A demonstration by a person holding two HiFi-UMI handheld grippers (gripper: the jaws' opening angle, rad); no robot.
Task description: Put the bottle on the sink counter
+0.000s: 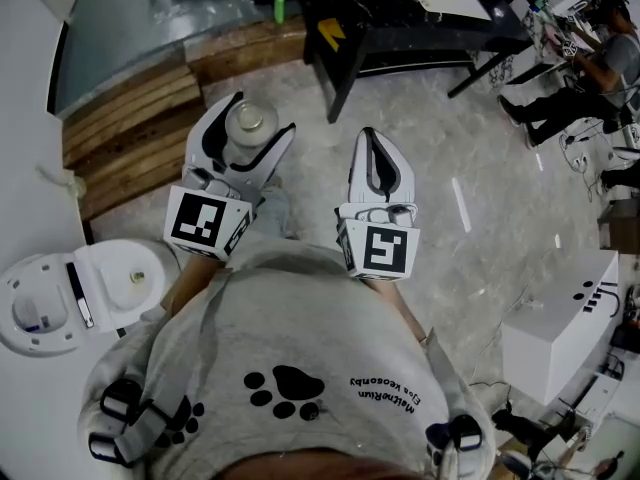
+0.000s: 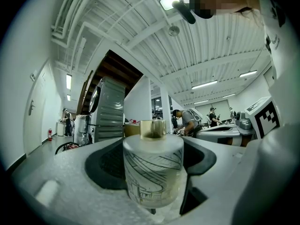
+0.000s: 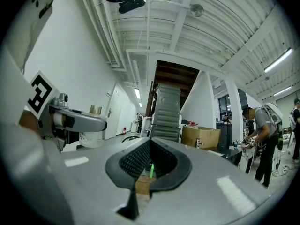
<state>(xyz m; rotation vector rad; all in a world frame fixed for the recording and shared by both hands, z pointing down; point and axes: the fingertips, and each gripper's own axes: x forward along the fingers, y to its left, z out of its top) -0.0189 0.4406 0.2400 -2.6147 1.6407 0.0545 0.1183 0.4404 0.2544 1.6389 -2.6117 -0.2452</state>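
Bottle in left gripper grip — right gripper closed, empty

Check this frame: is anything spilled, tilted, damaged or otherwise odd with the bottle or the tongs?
Nothing stands out. The bottle sits about upright, cap on, clamped in the left tongs; no spill or damage shows. The right tongs are shut and empty.

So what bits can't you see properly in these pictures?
- The underside of the bottle: head view, hidden inside the left tool; left gripper view, blurred close to the lens.
- The drawing on the bottle: left gripper view, too blurred to tell.
- The sink counter: no view shows it.
- The green thing behind the right tool: right gripper view, too small.
- The seated person: head view, cut off by the edge.
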